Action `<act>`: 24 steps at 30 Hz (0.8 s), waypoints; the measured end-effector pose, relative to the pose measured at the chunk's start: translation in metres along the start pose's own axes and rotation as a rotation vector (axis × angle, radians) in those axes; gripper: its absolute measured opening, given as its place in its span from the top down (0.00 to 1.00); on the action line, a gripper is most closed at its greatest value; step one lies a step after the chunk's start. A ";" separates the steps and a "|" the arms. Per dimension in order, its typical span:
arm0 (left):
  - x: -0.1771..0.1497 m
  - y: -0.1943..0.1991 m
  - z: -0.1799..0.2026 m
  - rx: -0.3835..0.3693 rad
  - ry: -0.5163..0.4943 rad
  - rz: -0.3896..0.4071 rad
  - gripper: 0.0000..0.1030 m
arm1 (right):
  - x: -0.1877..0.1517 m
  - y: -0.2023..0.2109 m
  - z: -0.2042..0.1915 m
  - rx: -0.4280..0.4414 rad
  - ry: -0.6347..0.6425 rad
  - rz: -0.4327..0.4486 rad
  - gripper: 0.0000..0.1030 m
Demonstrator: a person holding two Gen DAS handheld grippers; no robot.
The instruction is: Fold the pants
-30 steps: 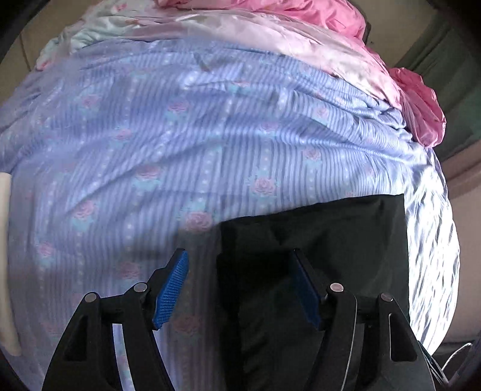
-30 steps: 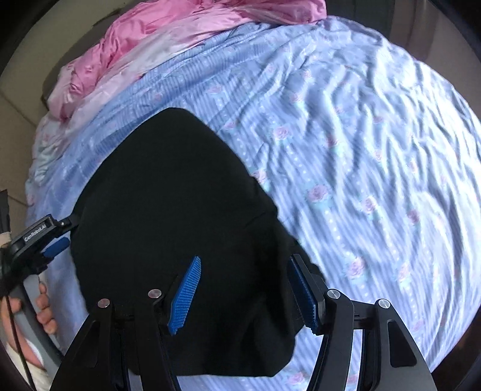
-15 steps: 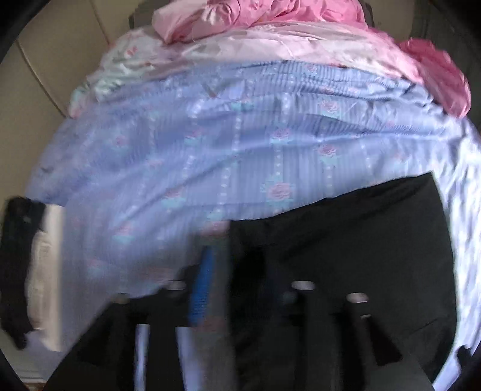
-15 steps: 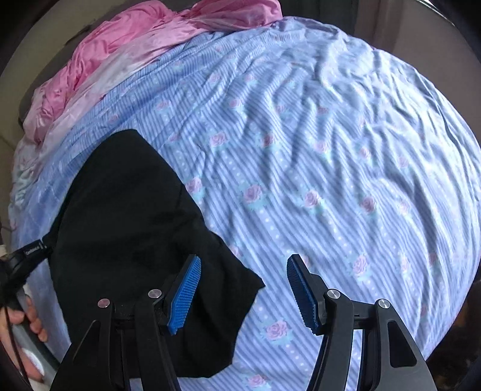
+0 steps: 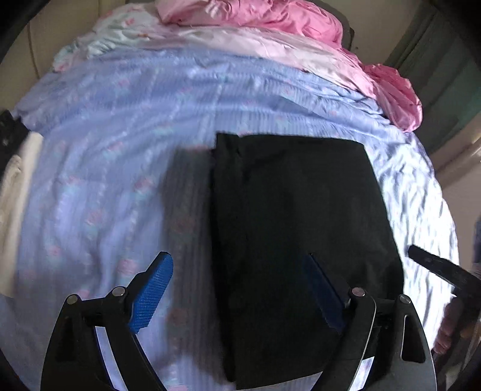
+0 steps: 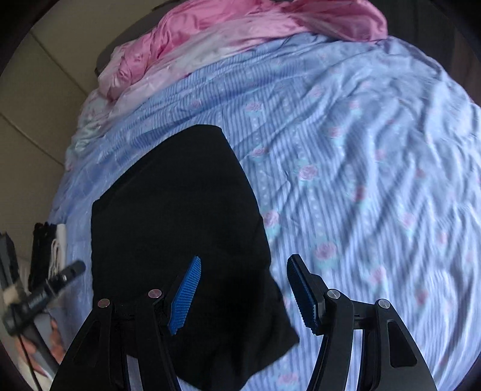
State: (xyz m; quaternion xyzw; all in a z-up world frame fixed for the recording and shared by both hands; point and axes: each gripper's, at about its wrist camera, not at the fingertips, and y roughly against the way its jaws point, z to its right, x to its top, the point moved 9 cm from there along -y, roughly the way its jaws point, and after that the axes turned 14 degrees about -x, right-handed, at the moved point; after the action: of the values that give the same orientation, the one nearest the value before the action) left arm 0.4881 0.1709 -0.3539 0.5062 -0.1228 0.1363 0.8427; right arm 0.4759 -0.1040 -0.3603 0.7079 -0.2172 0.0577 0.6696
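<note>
The black pants lie folded into a flat rectangle on the blue flowered bedsheet. In the left wrist view my left gripper is open and empty, hovering over the near left edge of the pants. In the right wrist view the pants lie flat, with their near right corner under my right gripper, which is open and empty. The left gripper also shows at the left edge of the right wrist view. Part of the right gripper shows at the right edge of the left wrist view.
A pink blanket is bunched along the far side of the bed, also in the right wrist view. A stack of black and white clothes lies at the bed's left edge. Cream wall behind.
Both grippers have drawn back from the pants. The left gripper stays open. The folded pants now lie flat and square on the sheet.
</note>
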 end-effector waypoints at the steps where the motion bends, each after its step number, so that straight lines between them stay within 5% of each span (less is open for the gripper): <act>1: 0.000 -0.004 0.001 -0.023 0.012 -0.003 0.14 | 0.000 -0.006 -0.002 -0.001 0.014 -0.014 0.41; 24: -0.005 -0.058 -0.008 -0.144 0.145 -0.096 0.15 | -0.007 -0.067 -0.023 0.059 0.021 -0.138 0.40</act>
State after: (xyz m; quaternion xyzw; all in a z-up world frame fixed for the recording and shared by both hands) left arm 0.5044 0.1515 -0.4076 0.4387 -0.0463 0.1228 0.8890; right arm 0.4999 -0.0789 -0.4225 0.7400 -0.1589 0.0253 0.6531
